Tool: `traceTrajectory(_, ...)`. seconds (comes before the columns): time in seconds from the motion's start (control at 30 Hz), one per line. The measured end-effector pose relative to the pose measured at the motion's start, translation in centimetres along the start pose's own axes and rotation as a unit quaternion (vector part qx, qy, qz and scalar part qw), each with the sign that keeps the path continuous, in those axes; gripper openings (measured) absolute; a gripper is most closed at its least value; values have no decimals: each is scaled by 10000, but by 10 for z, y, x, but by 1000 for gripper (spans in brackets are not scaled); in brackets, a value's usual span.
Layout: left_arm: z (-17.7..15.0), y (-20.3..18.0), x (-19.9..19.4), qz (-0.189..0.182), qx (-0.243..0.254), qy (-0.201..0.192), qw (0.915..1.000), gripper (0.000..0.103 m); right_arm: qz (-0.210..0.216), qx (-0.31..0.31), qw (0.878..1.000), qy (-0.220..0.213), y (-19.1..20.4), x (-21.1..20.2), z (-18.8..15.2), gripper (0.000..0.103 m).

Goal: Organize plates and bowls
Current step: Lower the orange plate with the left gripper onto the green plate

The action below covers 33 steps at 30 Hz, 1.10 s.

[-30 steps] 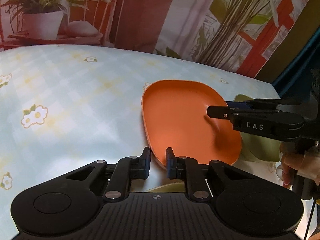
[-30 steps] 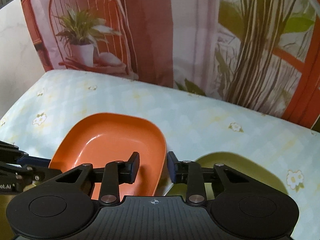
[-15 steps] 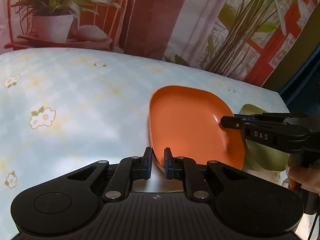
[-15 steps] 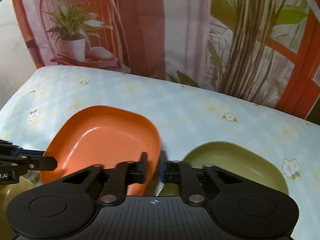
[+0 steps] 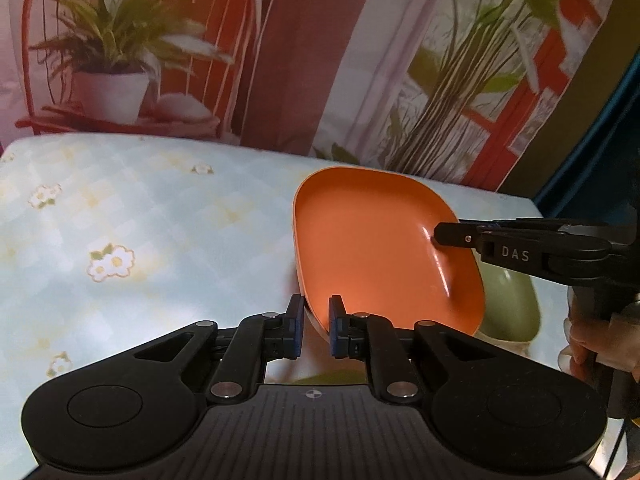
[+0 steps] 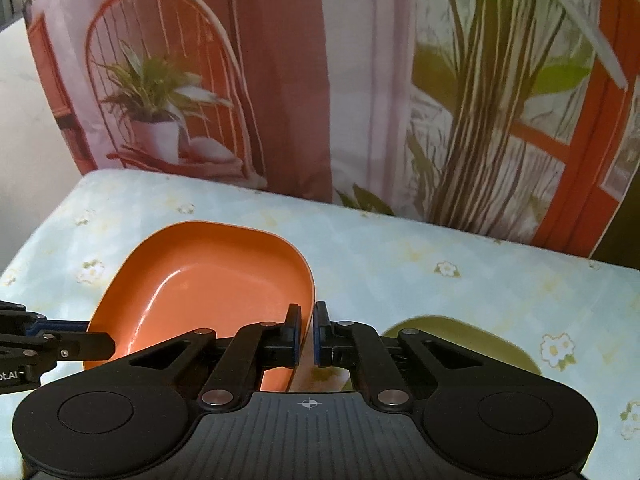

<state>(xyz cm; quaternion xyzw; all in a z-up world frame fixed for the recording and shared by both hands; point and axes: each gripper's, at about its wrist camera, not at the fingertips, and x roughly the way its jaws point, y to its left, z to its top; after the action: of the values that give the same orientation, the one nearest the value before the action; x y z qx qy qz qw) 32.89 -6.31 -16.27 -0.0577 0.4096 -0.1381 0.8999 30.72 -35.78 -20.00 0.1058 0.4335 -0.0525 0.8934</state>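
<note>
An orange plate is held tilted above the table, and it also shows in the right wrist view. My left gripper is shut on its near rim. My right gripper is shut on its opposite rim, and it also shows in the left wrist view. An olive green plate lies on the table under and right of my right gripper, and it also shows in the left wrist view behind the orange plate.
The table has a pale blue checked cloth with flower prints. A printed backdrop of plants and a chair stands along the far edge. A dark blue object borders the right side.
Both grippers have closed fully on the orange plate's rims and lifted it off the table. The plate has risen and tilted, uncovering more of the green plate.
</note>
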Motion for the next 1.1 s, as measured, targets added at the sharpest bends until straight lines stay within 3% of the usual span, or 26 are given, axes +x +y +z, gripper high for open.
traceTrajectory(0.23, -17, 0, -42, 13, 95, -140, 9999, 15, 173, -42, 9997, -146, 20, -32, -4, 6)
traceTrajectory(0.57, -59, 10, -77, 51, -53, -176, 9998, 15, 326, -179, 9993, -84, 56, -55, -36, 6)
traceTrajectory(1.1, -109, 32, -77, 67, -629, 67, 9980, 15, 497, -260, 9980, 300, 82, -50, -77, 6)
